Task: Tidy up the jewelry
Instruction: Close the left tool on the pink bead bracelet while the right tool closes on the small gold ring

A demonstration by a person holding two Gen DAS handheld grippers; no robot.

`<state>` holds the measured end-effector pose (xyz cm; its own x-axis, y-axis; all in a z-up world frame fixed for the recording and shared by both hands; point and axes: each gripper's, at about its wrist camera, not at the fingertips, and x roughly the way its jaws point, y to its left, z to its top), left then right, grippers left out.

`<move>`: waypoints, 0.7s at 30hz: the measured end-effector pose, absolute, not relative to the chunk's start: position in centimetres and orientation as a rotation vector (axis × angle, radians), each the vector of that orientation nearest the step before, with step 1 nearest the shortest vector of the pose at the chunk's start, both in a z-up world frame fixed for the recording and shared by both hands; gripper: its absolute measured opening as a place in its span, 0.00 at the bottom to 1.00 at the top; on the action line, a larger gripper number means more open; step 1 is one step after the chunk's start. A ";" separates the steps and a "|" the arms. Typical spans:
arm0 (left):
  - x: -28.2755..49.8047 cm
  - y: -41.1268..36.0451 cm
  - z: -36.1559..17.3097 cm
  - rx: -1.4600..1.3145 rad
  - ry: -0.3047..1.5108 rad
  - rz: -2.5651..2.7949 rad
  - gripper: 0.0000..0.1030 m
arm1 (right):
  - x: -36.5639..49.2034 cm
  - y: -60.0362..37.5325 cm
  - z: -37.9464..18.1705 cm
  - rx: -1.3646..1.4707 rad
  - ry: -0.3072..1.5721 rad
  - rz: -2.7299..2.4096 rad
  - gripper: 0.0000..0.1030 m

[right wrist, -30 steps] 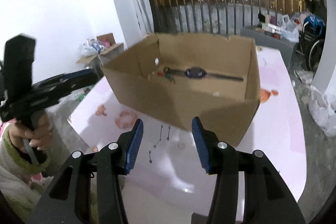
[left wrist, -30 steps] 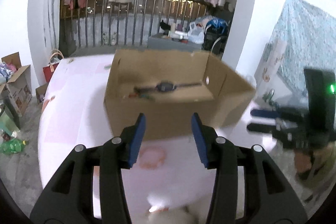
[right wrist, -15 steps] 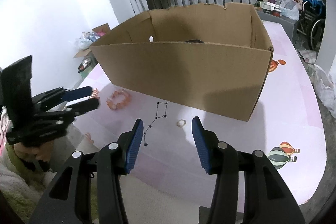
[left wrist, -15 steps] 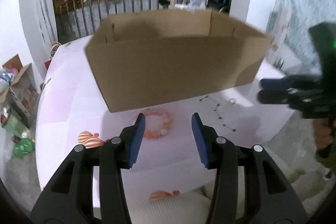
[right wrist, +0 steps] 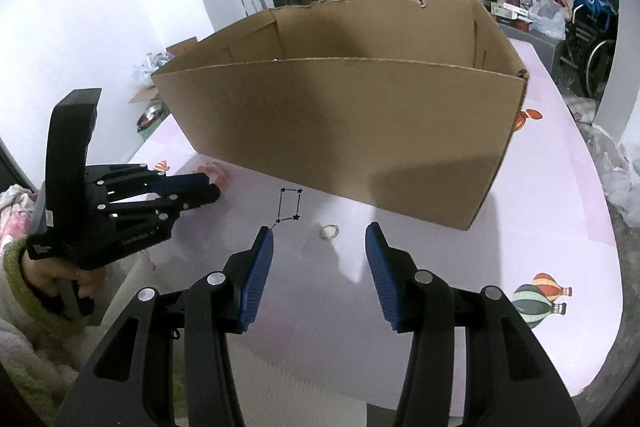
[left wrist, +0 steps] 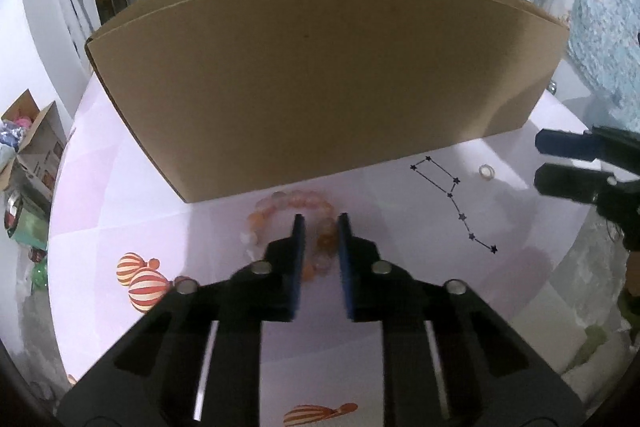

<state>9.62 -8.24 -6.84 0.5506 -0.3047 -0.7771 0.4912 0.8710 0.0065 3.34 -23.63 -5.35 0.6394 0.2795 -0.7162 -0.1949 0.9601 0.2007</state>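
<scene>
Your left tongs (left wrist: 320,223) are closing at this moment, with one side of the bead bracelet (left wrist: 294,223) lying between the blue pads; whether the pads already press on the beads you cannot tell from here, since a narrow gap shows on both sides. The bracelet rests flat on the table (left wrist: 400,287), just in front of the near wall of the cardboard box (left wrist: 320,75).

It should handle as a light, loose thing: smooth round beads, probably on a stretchy cord, so it will sag and swing once lifted and the beads may roll out of a shallow pinch. Take it across the strand, with a bead or two fully inside the pads (not on the very tips), and close gently; the beads look like stone or glass and could chip if dropped onto the table.

Your right tongs (right wrist: 320,255) stand apart with nothing between them, hovering over the small ring (right wrist: 329,231), which lies on the table near the printed star pattern (right wrist: 290,205). The ring is tiny, hard and flat against a slick surface, so it will likely skid; pinch it low across its width, edge to edge.

The box stands open-topped behind both pieces, ready to receive them.
</scene>
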 end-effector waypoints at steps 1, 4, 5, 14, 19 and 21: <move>9.7 -8.2 -6.9 0.232 0.868 -0.474 0.08 | 3.5 -23.4 -5.5 0.096 0.834 0.266 0.46; 9.5 -7.9 -6.9 0.212 0.873 -0.472 0.08 | 3.8 -22.8 -5.8 0.058 0.836 0.251 0.43; 9.5 -7.8 -6.9 0.211 0.873 -0.472 0.08 | 3.9 -22.6 -5.9 0.049 0.836 0.252 0.42; 9.6 -7.4 -6.6 0.213 0.872 -0.483 0.08 | 4.9 -21.9 -6.6 -0.076 0.820 0.328 0.31; 9.6 -7.5 -6.6 0.211 0.872 -0.483 0.08 | 5.9 -22.6 -6.7 -0.091 0.840 0.399 0.25; 9.6 -7.7 -6.7 0.212 0.873 -0.482 0.08 | 6.0 -22.4 -6.8 -0.115 0.845 0.420 0.24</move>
